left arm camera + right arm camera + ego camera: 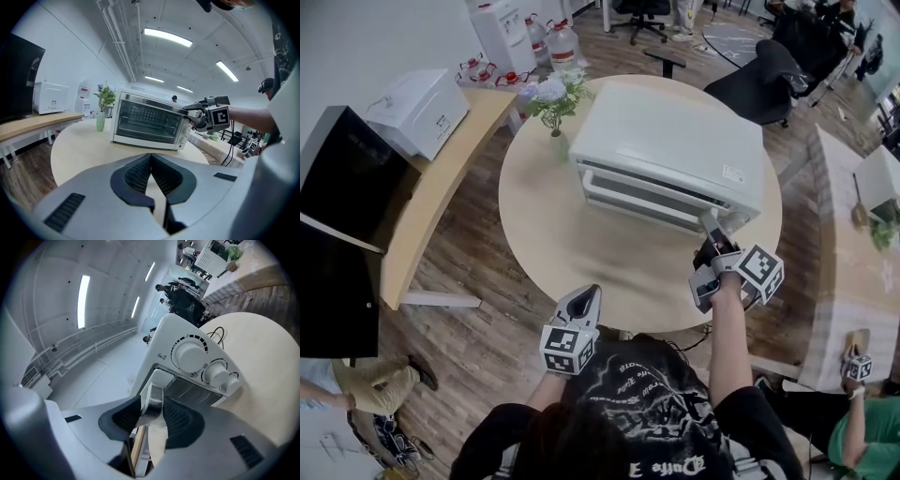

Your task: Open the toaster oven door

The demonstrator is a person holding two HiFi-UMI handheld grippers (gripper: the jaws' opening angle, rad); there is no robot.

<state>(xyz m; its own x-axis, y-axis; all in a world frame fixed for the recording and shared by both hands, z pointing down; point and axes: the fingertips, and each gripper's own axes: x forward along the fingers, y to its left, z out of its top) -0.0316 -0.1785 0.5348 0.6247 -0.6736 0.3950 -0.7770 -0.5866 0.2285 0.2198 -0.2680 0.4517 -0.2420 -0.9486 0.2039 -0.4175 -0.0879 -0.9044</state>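
A white toaster oven (675, 141) stands on the round wooden table (544, 225), its glass door facing me. My right gripper (712, 246) is at the door's top right corner. In the right gripper view both pads press on the metal door handle (154, 391) from either side, beside the control knobs (190, 355). The door still lies close against the oven body (147, 124). My left gripper (581, 302) hangs over the table's near edge, well short of the oven. Its jaws (151, 161) are shut with nothing between them.
A glass vase of flowers (553, 98) stands on the table left of the oven. A side bench with a white microwave (417, 112) runs along the left. A black chair (764, 80) sits behind the table. Another person's gripper (855, 366) shows at the lower right.
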